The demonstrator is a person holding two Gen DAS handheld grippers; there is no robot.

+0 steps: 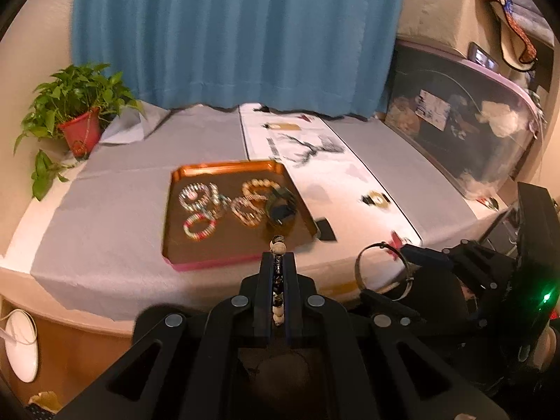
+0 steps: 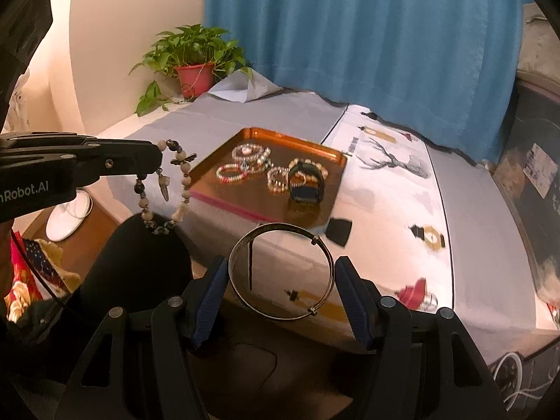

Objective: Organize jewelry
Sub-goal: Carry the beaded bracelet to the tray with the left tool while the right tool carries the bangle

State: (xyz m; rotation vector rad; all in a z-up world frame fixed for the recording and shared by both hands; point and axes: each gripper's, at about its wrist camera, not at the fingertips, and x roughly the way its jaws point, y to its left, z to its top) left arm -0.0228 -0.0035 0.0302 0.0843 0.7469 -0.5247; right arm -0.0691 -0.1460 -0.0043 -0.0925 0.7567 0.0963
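My left gripper [image 1: 278, 257] is shut on a beaded bracelet [image 1: 277, 245] of pale and dark beads, held just before the table's front edge. In the right wrist view, that left gripper [image 2: 157, 157] comes in from the left and the beaded bracelet [image 2: 184, 182] hangs from it as a loop. My right gripper [image 2: 281, 262] is shut on a thin silver bangle [image 2: 280, 225], its pads pressing the rim from both sides. Seen from the left wrist, the right gripper [image 1: 385, 273] holds the bangle [image 1: 357, 266] at the lower right. Ahead lies a copper tray [image 1: 224, 168] [image 2: 290, 138] holding several bracelets and a dark watch [image 1: 280, 206] [image 2: 306, 182].
A grey cloth and a white printed runner [image 2: 385, 189] cover the table. A potted plant [image 1: 78, 112] [image 2: 194, 70] stands at the back left before a blue curtain. A clear storage box [image 1: 462, 133] lines the right side. A small black tag [image 2: 337, 231] lies by the tray.
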